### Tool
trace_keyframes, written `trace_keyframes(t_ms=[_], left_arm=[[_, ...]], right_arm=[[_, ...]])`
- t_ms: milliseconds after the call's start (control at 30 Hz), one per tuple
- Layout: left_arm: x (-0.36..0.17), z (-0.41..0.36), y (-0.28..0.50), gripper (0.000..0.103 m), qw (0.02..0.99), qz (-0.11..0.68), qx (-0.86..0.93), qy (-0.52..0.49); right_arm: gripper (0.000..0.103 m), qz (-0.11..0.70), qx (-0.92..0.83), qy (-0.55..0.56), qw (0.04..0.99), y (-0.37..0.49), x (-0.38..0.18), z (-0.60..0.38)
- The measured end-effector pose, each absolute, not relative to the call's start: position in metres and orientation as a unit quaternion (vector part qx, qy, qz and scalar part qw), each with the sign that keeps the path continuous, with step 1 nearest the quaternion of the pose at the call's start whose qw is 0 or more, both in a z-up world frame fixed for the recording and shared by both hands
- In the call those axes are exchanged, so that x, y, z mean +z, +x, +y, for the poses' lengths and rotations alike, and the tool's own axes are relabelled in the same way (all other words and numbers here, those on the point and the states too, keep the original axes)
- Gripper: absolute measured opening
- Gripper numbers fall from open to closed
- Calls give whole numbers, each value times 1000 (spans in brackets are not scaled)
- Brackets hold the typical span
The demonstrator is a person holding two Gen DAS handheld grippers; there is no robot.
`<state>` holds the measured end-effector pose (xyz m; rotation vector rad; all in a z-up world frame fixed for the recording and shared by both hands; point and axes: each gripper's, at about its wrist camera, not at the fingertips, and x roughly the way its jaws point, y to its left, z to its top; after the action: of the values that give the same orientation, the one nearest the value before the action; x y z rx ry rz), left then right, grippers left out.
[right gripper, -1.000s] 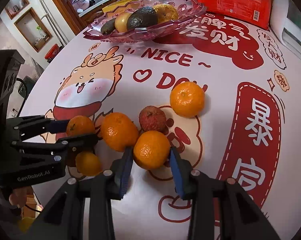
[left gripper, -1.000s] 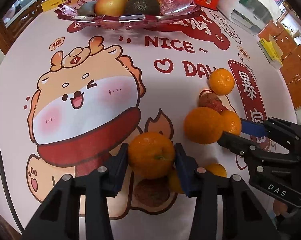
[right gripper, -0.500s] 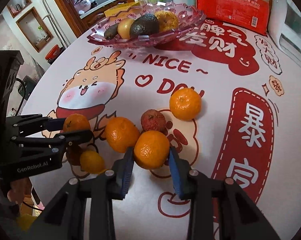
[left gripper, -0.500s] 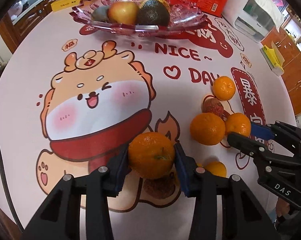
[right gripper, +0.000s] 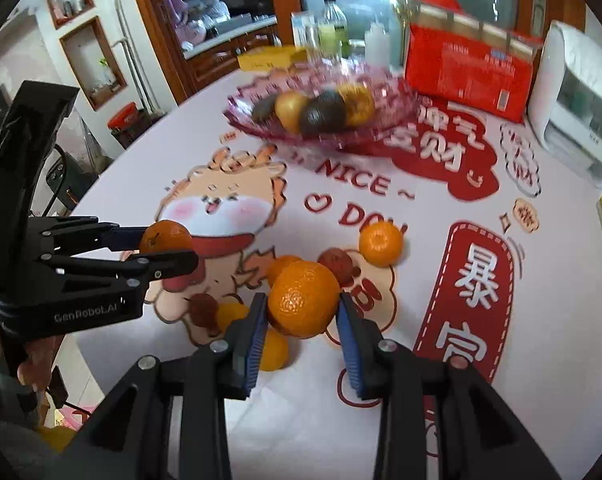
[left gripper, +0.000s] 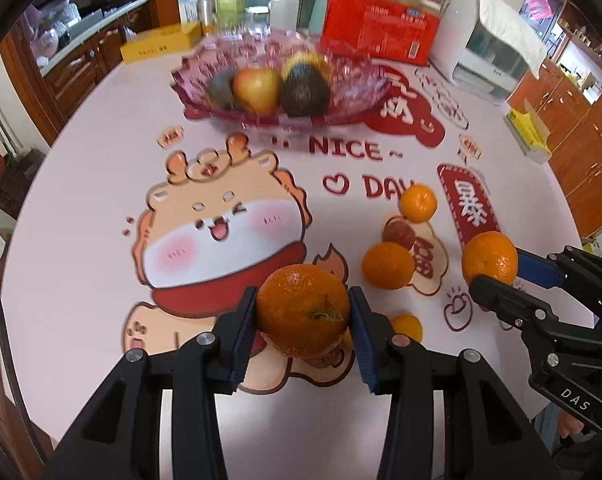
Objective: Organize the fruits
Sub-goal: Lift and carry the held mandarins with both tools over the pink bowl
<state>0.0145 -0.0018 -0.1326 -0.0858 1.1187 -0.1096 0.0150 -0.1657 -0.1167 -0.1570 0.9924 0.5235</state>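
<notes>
Both round, dimpled oranges now lifted, left gripper [left gripper: 303, 322] and right gripper [right gripper: 303, 312] each clamped on one

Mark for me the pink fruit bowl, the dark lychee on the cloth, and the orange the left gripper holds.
pink fruit bowl [left gripper: 205, 110], left wrist view, bare front rim.
dark lychee [left gripper: 399, 232], left wrist view, middle of its skin.
orange in the left gripper [left gripper: 301, 308], left wrist view, centre of the peel.

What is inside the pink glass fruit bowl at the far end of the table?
The pink glass bowl holds a yellow-red apple-like fruit, a dark avocado, an orange and a greyish fruit. Anything behind them is hidden; the bowl is blurred.
</notes>
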Motion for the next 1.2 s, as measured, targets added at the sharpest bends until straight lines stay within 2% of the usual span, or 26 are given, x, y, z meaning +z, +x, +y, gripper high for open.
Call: trace_keyframes(t_ms=[300,767,967,1200], left_arm=[[-48,18,17,42,878,477,-40,-7],[108,24,70,43,923,368,-11,110],[122,20,117,43,919,374,-12,124],[77,19,201,43,896,424,-17,134]], right_arm=[[35,420,258,-83,866,12,-55,-169],[35,314,229,-102,916,68,95,-177],[35,307,226,-89,920,112,122,-164],[35,348,214,-96,908,178,89,-134]])
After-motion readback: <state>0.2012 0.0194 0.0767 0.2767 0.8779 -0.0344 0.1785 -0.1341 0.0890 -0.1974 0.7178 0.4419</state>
